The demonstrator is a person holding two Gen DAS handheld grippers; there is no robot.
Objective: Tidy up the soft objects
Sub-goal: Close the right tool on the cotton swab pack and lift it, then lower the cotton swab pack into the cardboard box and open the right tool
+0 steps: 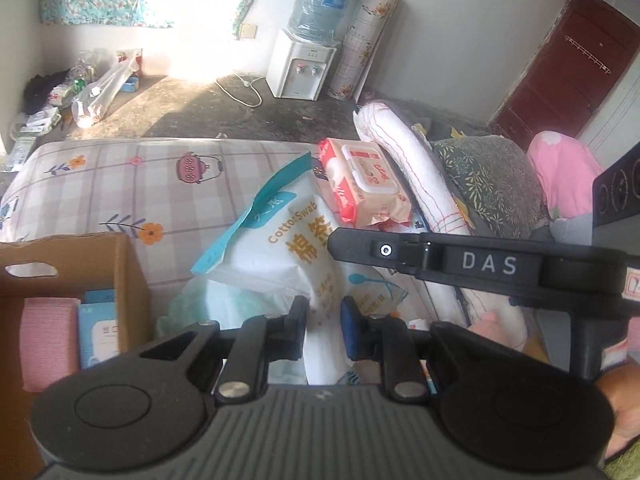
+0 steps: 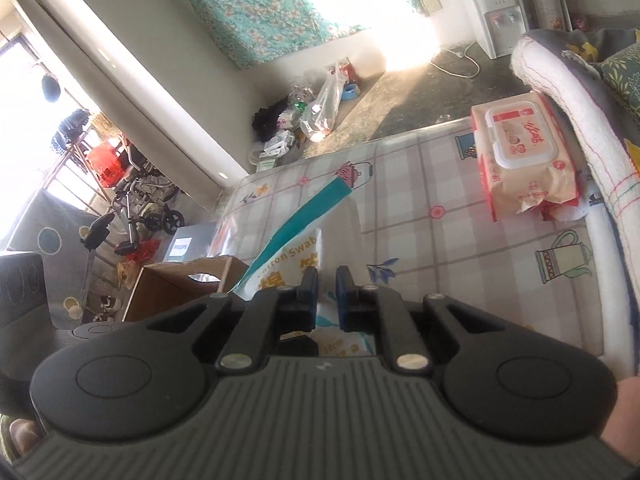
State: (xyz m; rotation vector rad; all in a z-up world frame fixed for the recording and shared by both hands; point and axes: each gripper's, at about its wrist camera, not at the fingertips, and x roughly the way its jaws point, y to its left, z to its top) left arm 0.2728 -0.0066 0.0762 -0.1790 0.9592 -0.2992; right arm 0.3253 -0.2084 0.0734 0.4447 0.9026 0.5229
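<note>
Both tongs are clamped on one swab pack [image 1: 304, 256], a white bag with a teal top edge, raised above the bed [image 1: 120, 184]. The left tongs [image 1: 325, 330] pinch its lower part between their pads. The right tongs [image 2: 327, 296] grip it too, their pads nearly together on the thin film; in the left view they reach in from the right, just above the left tongs.

Left of the left tongs, close by, stands an open box [image 1: 124, 280]. In it are a pink cloth [image 1: 48, 344] and, beside that on the tongs' side, a blue packet [image 1: 98, 332]. The rest of its inside is out of view.

Ahead of the tongs and a little right, a wipes pack [image 1: 366, 180] lies on the bed, touching a rolled white towel [image 1: 408, 168] beyond it.
</note>
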